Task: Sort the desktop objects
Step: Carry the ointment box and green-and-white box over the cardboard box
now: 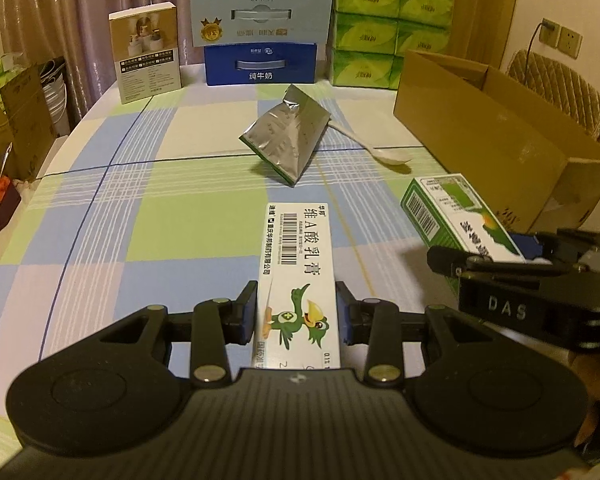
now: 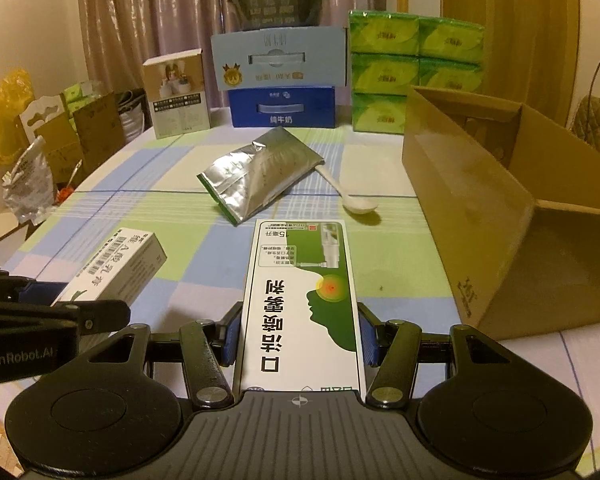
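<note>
Nearest, the left tool (image 1: 296, 316) is pinching a white ointment carton (image 1: 298, 264) with a cartoon bird, its blue pads pressed on both long sides near the near end. Just to its right, the right tool (image 2: 298, 336) is clamped the same way on a green-and-white throat spray carton (image 2: 300, 292). Both cartons appear lifted off the checked tablecloth (image 1: 140, 208), sticking out forward past the pads.

The likely trouble starts with that overhang: most of each carton hangs beyond the grip, so a quick swing could let it pivot or slip out. The two tools also ride close together, so if the left one crosses toward the open cardboard box (image 2: 480, 208), which stands to the right of both, the cartons could knock each other. The box wall is tall; a low approach would strike the wall rather than clear it.

Farther out, left of the box, a silver foil pouch (image 1: 288, 136) lies on the handle of a white spoon (image 1: 388, 156); lifting the pouch carelessly could drag the spoon.
</note>
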`<action>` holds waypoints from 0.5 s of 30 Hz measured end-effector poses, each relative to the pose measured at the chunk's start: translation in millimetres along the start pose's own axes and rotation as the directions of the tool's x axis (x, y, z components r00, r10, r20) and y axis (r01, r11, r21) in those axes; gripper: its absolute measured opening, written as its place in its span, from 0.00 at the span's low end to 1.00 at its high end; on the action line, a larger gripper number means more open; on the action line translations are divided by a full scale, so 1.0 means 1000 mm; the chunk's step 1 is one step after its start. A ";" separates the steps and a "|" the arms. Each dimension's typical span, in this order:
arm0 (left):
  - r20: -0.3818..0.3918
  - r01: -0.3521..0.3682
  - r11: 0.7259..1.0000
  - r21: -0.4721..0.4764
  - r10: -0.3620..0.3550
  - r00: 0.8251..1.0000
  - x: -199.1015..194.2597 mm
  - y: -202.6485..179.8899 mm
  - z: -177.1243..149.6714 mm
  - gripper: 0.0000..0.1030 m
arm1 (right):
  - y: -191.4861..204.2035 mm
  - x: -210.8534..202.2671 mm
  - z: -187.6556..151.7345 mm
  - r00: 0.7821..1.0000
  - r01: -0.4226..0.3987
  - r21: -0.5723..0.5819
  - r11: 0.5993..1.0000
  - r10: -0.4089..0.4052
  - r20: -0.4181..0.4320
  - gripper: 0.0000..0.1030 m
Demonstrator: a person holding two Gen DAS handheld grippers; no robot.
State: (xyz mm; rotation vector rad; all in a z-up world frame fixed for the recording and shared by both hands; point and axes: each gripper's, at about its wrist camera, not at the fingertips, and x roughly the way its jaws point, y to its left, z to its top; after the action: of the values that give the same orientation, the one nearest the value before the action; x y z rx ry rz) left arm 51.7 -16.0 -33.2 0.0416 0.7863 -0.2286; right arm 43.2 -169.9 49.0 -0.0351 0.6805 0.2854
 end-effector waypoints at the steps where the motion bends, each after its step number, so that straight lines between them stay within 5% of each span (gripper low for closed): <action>1: 0.003 0.002 1.000 -0.005 -0.002 1.000 -0.004 -0.002 0.000 0.32 | 0.000 -0.004 -0.001 1.000 0.000 0.000 1.000 0.000 0.003 0.51; 15: 0.056 0.027 1.000 0.009 -0.027 0.998 -0.040 -0.026 0.007 0.32 | -0.018 -0.055 0.015 0.996 0.011 0.050 0.999 -0.015 0.085 0.51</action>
State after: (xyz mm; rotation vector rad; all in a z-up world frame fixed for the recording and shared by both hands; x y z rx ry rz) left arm 23.6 -34.5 1.2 0.0325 0.7308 -0.2576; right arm 16.4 -199.0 93.8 0.0193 0.6021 0.2559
